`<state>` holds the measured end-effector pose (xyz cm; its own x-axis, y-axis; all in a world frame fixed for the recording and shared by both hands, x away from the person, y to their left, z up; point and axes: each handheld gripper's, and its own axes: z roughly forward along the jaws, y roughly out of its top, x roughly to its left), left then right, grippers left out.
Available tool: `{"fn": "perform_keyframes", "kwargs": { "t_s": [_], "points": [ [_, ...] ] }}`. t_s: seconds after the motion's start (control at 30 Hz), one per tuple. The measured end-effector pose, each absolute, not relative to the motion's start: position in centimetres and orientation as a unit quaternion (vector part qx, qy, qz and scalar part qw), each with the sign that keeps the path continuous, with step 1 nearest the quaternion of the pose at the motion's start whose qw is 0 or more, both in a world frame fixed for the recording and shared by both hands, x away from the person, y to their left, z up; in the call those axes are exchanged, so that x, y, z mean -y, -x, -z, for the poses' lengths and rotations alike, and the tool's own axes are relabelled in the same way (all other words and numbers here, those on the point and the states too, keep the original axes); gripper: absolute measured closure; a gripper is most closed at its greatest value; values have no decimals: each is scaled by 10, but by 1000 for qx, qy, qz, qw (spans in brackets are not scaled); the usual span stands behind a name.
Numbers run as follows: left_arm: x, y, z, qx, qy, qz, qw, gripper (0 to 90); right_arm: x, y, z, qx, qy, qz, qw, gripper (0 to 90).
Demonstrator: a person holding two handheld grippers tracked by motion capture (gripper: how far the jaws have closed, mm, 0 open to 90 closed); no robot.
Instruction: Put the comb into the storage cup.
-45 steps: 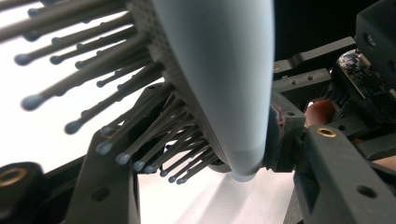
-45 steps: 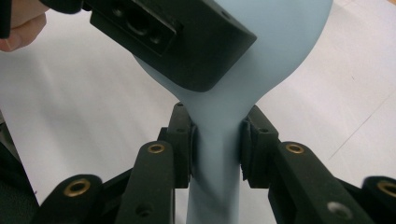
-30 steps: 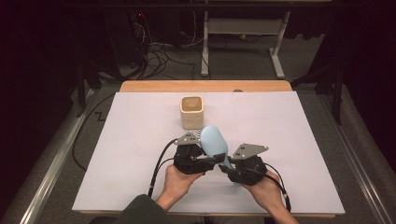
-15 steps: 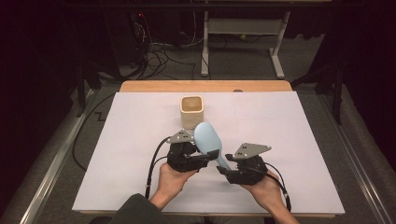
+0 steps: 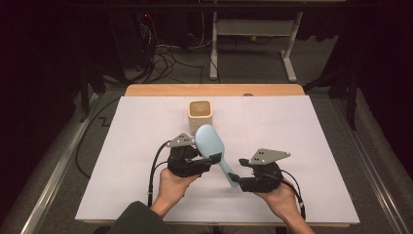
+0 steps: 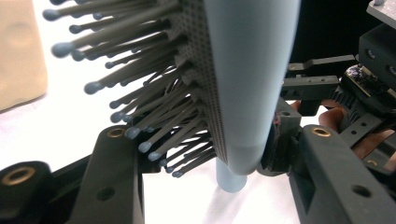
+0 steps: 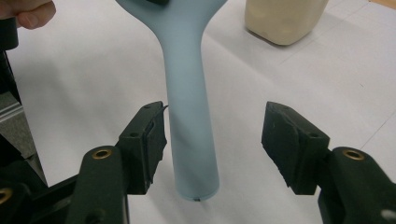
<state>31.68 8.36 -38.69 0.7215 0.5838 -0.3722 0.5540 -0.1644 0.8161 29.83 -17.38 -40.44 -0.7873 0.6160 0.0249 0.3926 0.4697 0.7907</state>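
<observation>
The left gripper (image 5: 207, 161) squeezes the blue hairbrush (image 5: 212, 144) (head toward 11 o'clock); the right gripper (image 7: 212, 144) has just been opening, handle between its jaws, unpinched

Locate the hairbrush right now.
High view: the hairbrush is mid-table, its head clamped in the left tool, handle end between the right tool's open jaws, the cup behind.

My left gripper (image 5: 210, 161) — black body, grey three-cornered plate on top, black cable looping back past my wrist. My right gripper (image 5: 234, 177) — same black build, same grey plate, cable trailing behind. Jaws: matte black arms with brass-ringed screw holes and dark blocky pads (image 7: 288, 140). One dark olive sleeve (image 5: 134, 222) on my left forearm.
</observation>
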Motion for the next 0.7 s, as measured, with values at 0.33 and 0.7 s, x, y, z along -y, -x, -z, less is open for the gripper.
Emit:
{"fn": "perform_keyframes", "kwargs": {
  "t_s": [0.33,0.7],
  "points": [
    [-91,-317,385,-378,-760,-21,529,524,188,-297,405,-834,-295,-440,156,394],
    [-99,-317,382,-383,-752,-22,536,523,213,-295,405,-812,-328,-451,171,395]
  ]
}}
